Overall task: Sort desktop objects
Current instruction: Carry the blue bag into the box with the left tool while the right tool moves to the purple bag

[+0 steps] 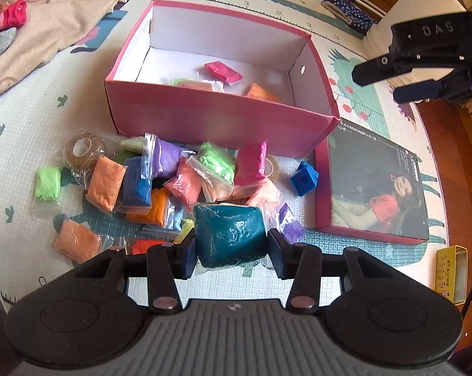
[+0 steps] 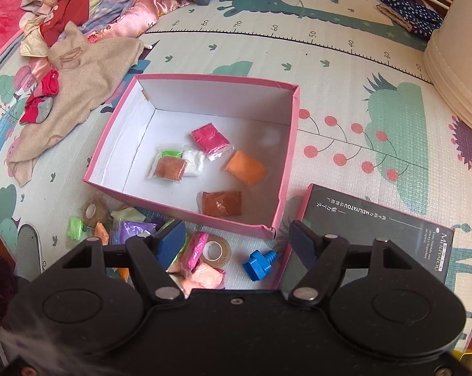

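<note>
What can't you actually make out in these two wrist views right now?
- Left wrist view: the pink box near wall hides part of its floor; the packets inside are only partly seen.
- Left wrist view: the teal clay packet in the left gripper covers part of the pile below.
- Right wrist view: the right gripper body hides most of the packet pile.
- Right wrist view: small print on the box lid is unreadable.

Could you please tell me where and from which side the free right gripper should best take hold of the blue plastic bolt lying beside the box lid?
Grip the blue bolt across its square head, coming from above: it lies flat with clear mat around it, and the head's flat sides suit the jaws.
</note>
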